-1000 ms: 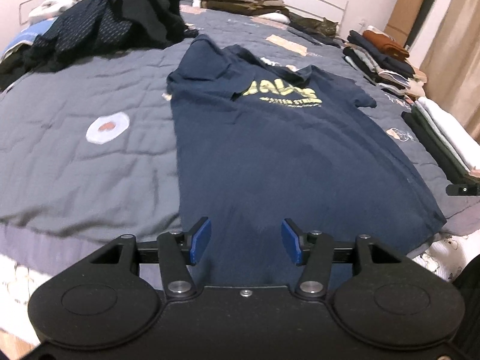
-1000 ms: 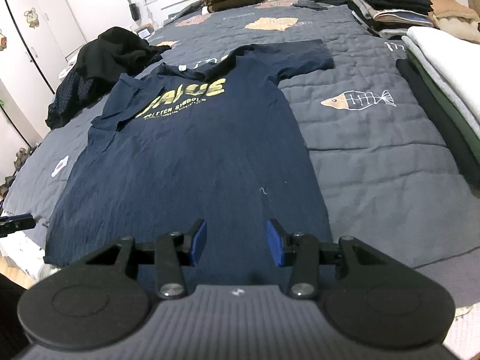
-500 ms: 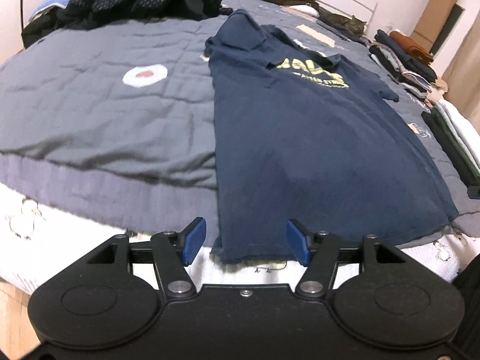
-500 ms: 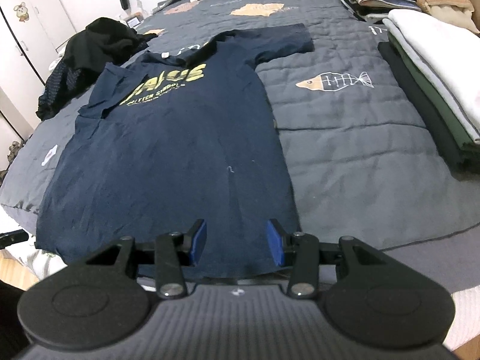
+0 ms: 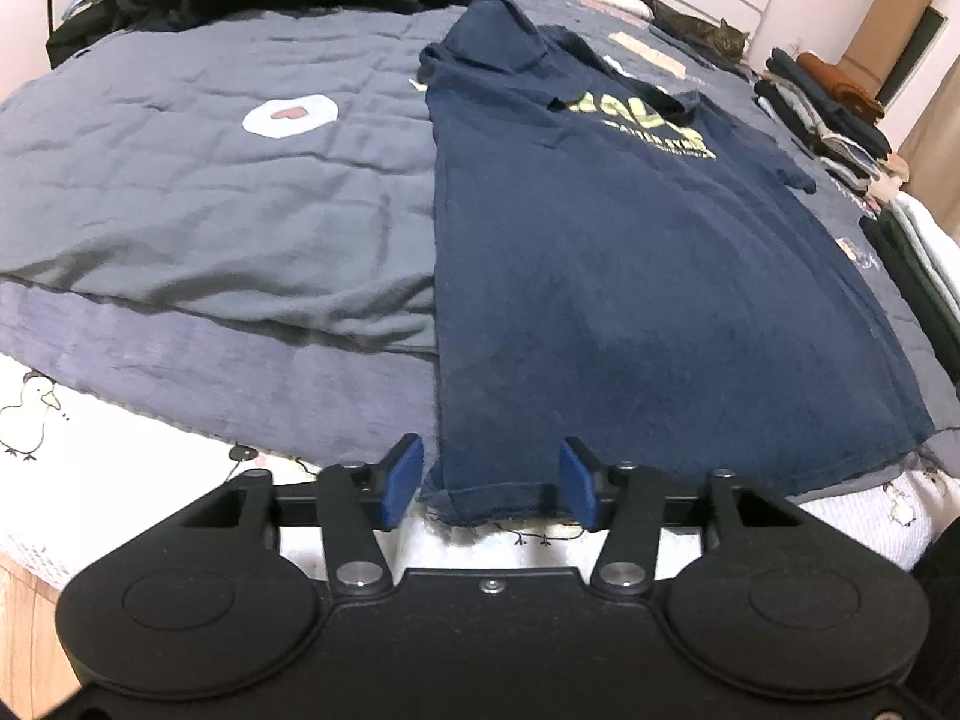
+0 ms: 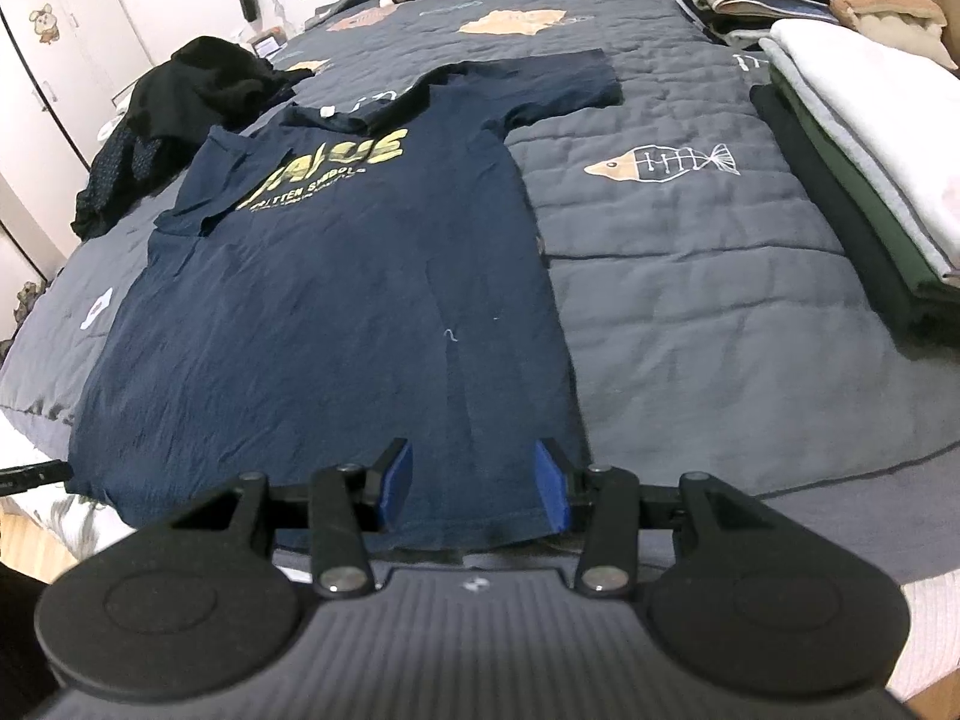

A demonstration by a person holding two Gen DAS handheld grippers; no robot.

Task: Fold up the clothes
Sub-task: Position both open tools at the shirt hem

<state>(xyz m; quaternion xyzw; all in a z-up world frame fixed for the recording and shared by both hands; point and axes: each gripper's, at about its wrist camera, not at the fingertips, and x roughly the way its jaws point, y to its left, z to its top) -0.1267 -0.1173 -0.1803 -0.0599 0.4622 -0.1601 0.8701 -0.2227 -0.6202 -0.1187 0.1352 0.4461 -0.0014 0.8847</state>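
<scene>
Both claws, left claw point(image 5: 491, 485) and right claw point(image 6: 474, 485), have drawn back to the hem of the spread navy cotton T-shirt point(image 6: 336, 300), gaping wide and empty, each bracketing a hem corner, likely readying a grab.

Two matching black handheld claws with blue pads

The left claw point(image 5: 491, 483) and right claw point(image 6: 474, 476) each have blue-padded fingers on black linkage arms, silver pivot screws and two round discs; the right body is ribbed.
</scene>
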